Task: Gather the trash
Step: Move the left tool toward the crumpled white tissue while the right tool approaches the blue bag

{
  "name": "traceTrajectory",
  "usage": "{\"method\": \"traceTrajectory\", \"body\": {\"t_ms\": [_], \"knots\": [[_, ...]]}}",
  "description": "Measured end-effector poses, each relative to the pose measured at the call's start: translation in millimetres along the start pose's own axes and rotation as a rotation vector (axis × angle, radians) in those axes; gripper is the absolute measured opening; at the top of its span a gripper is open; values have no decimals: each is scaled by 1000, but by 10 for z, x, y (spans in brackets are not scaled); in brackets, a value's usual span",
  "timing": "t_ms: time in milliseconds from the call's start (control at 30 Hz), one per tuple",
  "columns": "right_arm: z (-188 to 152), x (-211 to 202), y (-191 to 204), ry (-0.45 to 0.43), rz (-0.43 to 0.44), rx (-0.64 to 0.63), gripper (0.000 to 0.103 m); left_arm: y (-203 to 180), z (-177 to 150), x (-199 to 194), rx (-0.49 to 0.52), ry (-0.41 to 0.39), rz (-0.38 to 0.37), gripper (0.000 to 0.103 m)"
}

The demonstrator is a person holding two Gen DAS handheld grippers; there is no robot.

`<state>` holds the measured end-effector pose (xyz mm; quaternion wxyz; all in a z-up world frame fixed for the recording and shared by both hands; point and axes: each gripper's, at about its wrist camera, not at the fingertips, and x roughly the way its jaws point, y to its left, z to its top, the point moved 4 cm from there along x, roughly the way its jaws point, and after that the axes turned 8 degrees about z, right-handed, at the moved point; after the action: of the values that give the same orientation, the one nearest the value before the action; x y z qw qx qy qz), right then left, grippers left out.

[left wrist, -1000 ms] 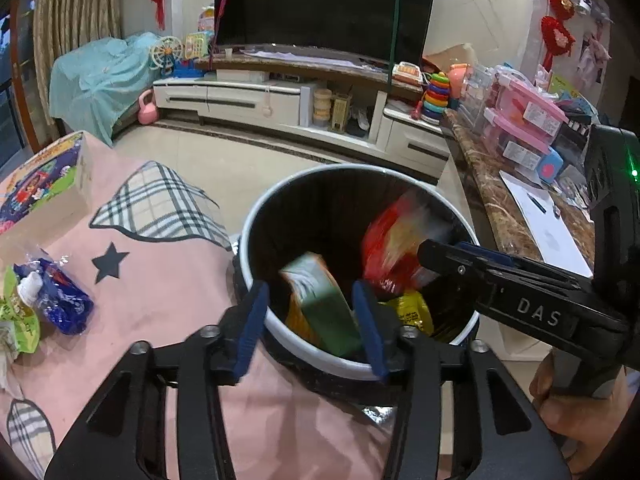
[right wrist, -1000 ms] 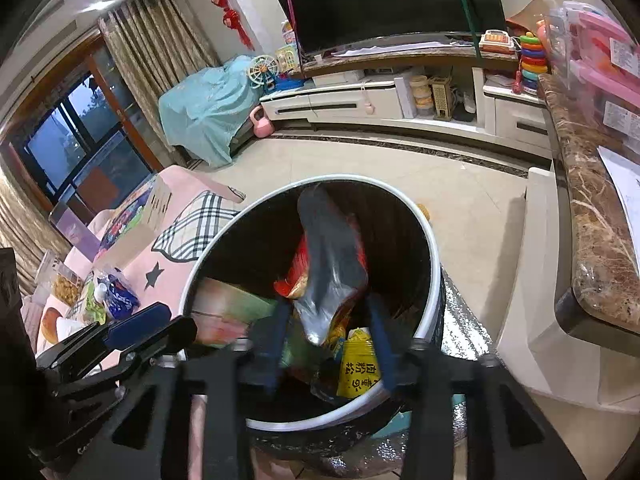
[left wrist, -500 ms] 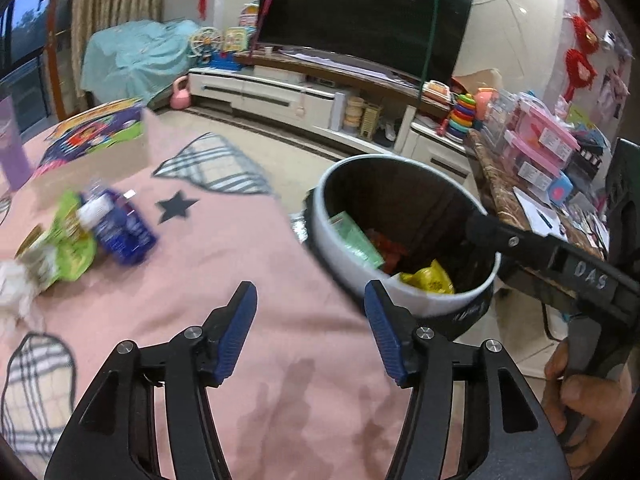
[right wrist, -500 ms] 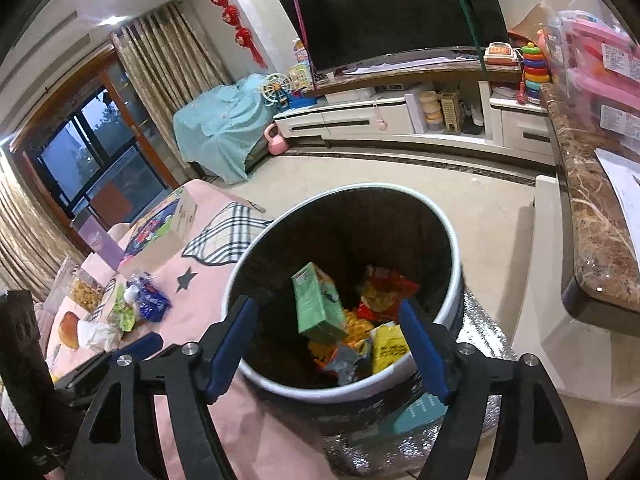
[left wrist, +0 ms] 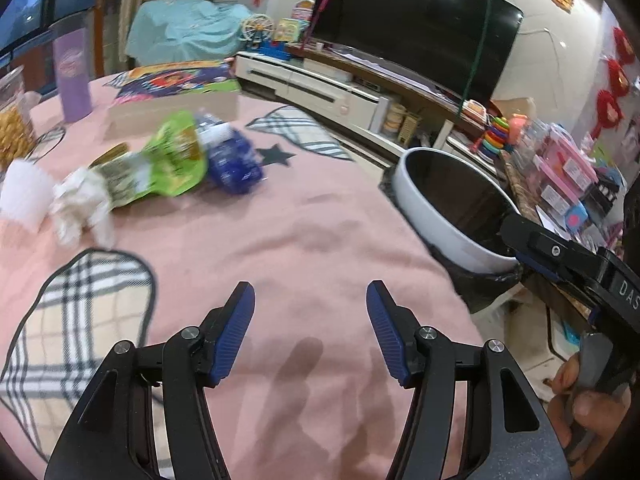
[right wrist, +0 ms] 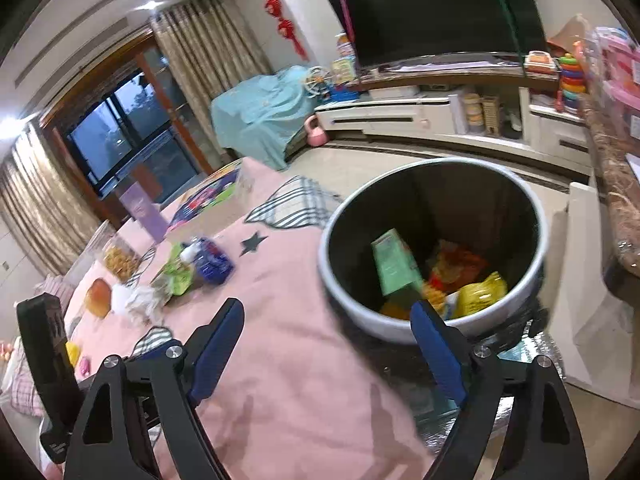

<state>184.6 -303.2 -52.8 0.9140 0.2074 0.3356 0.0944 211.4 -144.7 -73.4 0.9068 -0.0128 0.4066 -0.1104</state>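
The pink cloth-covered table (left wrist: pixel 304 216) fills the lower left of both views. At its right edge stands the round white-rimmed bin with a black liner (right wrist: pixel 348 280), holding a green carton (right wrist: pixel 394 264) and what look like yellow and red wrappers (blurred). A green snack bag (left wrist: pixel 176 160), a blue packet (left wrist: pixel 234 158) and crumpled white tissue (left wrist: pixel 80 204) lie upper left. The right gripper (right wrist: pixel 328 344) has just been opening, its jaws wide and empty; the left gripper (left wrist: pixel 310 332) likewise stands apart, holding nothing.

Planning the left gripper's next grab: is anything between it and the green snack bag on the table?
Nothing visible. Only bare pink tablecloth lies between the open left gripper and the green snack bag; crumpled white tissue sits beside the bag.
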Motion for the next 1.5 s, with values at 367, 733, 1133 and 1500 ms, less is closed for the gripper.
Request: {"method": "traceTrajectory", "body": {"t_ms": [367, 733, 1133, 1500], "knots": [[-256, 289, 361, 65, 51, -28, 88, 595, -250, -95, -100, 16, 60, 61], [-401, 532, 653, 123, 96, -73, 88, 989, -357, -184, -164, 12, 102, 64], [-418, 829, 838, 169, 103, -135, 88, 1278, -339, -177, -213, 14, 138, 66], [-323, 1154, 868, 210, 100, -190, 88, 1435, -193, -78, -223, 21, 161, 70]]}}
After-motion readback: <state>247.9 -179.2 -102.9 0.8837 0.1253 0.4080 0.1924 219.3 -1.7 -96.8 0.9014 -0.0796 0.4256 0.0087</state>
